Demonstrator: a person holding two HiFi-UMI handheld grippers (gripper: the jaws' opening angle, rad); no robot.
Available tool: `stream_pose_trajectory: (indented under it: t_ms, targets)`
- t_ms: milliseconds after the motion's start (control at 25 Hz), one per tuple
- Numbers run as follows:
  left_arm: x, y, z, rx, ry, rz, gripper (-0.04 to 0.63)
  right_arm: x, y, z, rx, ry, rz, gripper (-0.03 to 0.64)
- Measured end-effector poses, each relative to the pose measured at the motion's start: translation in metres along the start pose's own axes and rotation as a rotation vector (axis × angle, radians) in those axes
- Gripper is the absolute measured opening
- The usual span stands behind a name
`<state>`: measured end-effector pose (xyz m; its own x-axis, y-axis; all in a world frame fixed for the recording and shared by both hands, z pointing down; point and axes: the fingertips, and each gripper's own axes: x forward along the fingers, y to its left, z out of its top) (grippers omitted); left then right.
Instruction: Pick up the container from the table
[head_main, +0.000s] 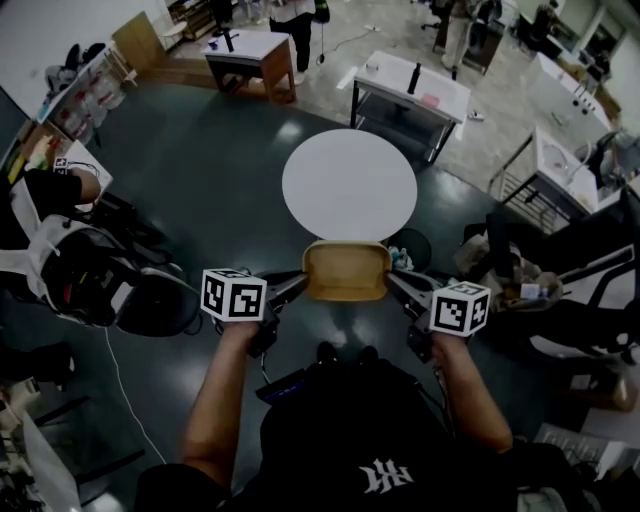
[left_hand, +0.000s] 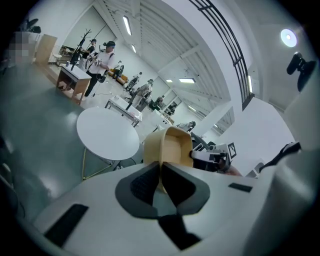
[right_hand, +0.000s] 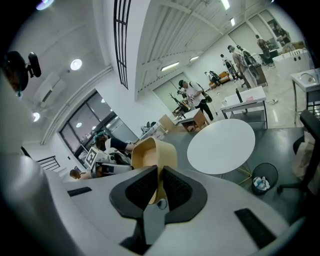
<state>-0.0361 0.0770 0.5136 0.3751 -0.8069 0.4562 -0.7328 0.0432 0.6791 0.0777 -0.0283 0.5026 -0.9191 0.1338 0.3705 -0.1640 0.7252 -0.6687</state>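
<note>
A tan, open-topped container (head_main: 346, 270) hangs in the air just in front of the round white table (head_main: 349, 185), nearer to me than the tabletop. My left gripper (head_main: 298, 287) is shut on its left rim and my right gripper (head_main: 394, 283) is shut on its right rim. In the left gripper view the container's wall (left_hand: 170, 147) runs between the dark pads (left_hand: 142, 182), with the table (left_hand: 107, 132) beyond on the left. From the right gripper view the tan wall (right_hand: 152, 152) is pinched the same way, and the table (right_hand: 222, 145) lies to the right.
A black waste bin (right_hand: 263, 184) stands by the table's base. Office chairs (head_main: 150, 300) and bags crowd the floor at both sides. Desks (head_main: 410, 95) and standing people (left_hand: 100, 65) are at the far end of the room.
</note>
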Motion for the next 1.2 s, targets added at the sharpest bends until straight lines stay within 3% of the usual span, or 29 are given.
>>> stream_pose_trajectory:
  t_ms: [680, 1200]
  targets:
    - [0.036, -0.045, -0.002, 0.039, 0.011, -0.009, 0.023, -0.05, -0.021, 0.01, -0.049, -0.037, 0.004, 0.057]
    - [0.038, -0.042, -0.007, 0.038, 0.007, -0.002, 0.023, -0.049, -0.024, 0.008, -0.071, -0.038, 0.015, 0.057]
